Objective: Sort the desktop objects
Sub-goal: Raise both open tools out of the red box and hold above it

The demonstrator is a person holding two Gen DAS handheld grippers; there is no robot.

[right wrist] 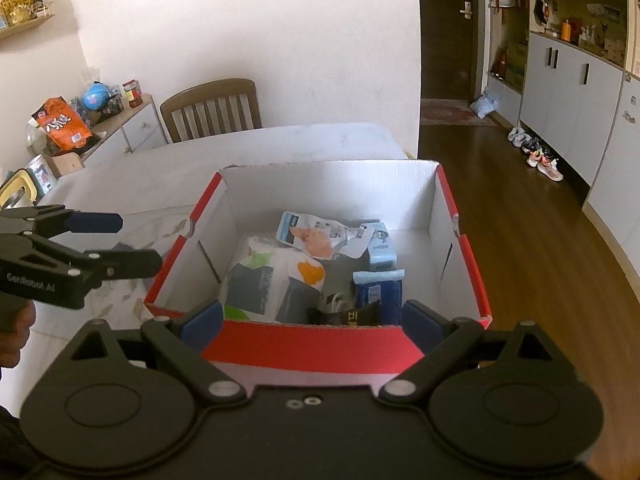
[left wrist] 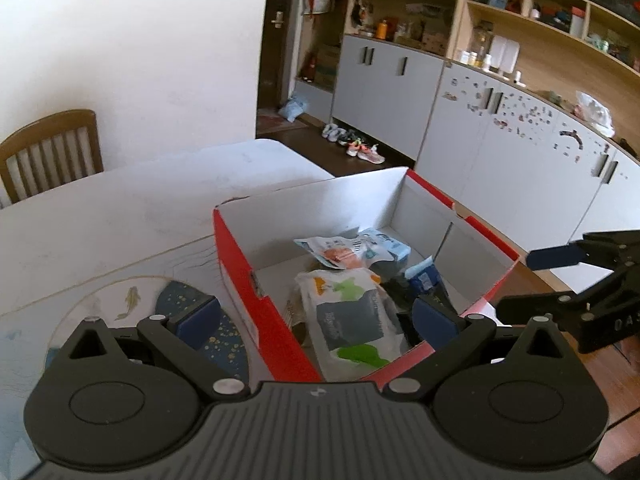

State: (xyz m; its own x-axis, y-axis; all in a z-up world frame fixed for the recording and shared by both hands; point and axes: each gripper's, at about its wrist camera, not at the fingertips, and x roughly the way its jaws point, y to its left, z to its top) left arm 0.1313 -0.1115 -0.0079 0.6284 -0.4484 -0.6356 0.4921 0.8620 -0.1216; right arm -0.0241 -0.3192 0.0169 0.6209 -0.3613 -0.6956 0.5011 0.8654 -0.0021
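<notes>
A red cardboard box (left wrist: 236,264) (right wrist: 312,346) with a white inside stands on the table and holds several packets. Among them are a white pouch with green and orange marks (left wrist: 348,312) (right wrist: 268,280), a pale blue pouch with an orange picture (left wrist: 340,254) (right wrist: 316,236), a blue pack (right wrist: 378,290) and a small black pack (right wrist: 348,314). My left gripper (left wrist: 316,316) hovers open over the box's left wall, nothing between its blue pads. My right gripper (right wrist: 312,326) is open above the near wall, empty. Each gripper shows in the other's view: right (left wrist: 556,276), left (right wrist: 116,240).
A round placemat with fish (left wrist: 120,304) lies left of the box. A wooden chair (right wrist: 212,108) stands behind the white table (left wrist: 140,208). A side cabinet with snacks (right wrist: 100,120) is at far left; grey cupboards (left wrist: 500,152) and shoes (right wrist: 540,156) line the wooden floor at right.
</notes>
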